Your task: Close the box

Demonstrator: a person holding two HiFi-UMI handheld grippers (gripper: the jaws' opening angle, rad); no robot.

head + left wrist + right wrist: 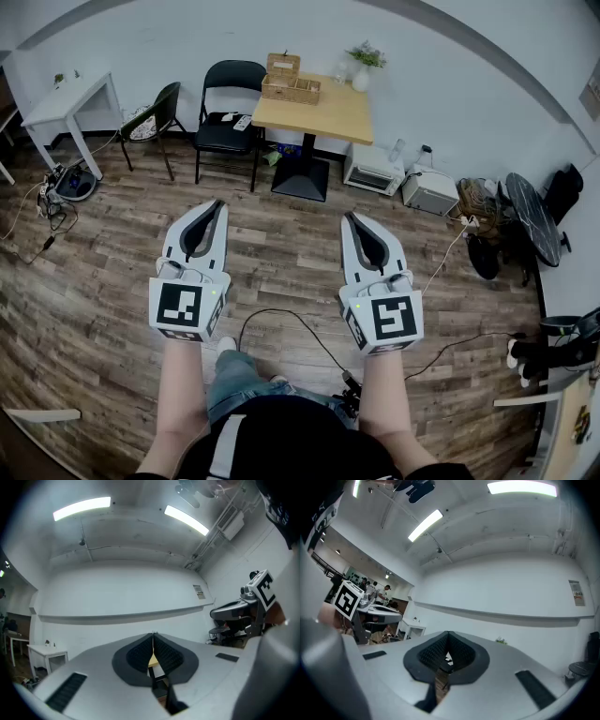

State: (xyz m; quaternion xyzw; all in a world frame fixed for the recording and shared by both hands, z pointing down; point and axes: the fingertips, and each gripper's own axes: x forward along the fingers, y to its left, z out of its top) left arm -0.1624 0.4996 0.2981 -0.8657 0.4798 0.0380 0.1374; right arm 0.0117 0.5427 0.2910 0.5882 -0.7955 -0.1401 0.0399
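left gripper [219,204]: jaws together, nothing between them, held roughly level in the air.
right gripper [348,217]: likewise closed and empty.
box [291,84]: wicker, lid looks raised; on the counter [342,114], well ahead of both grippers, roughly between them.
step: approach, closing not yet started; nothing touched.
next: get close, put one gripper behind the lid, push it down; closed jaws should probably do.
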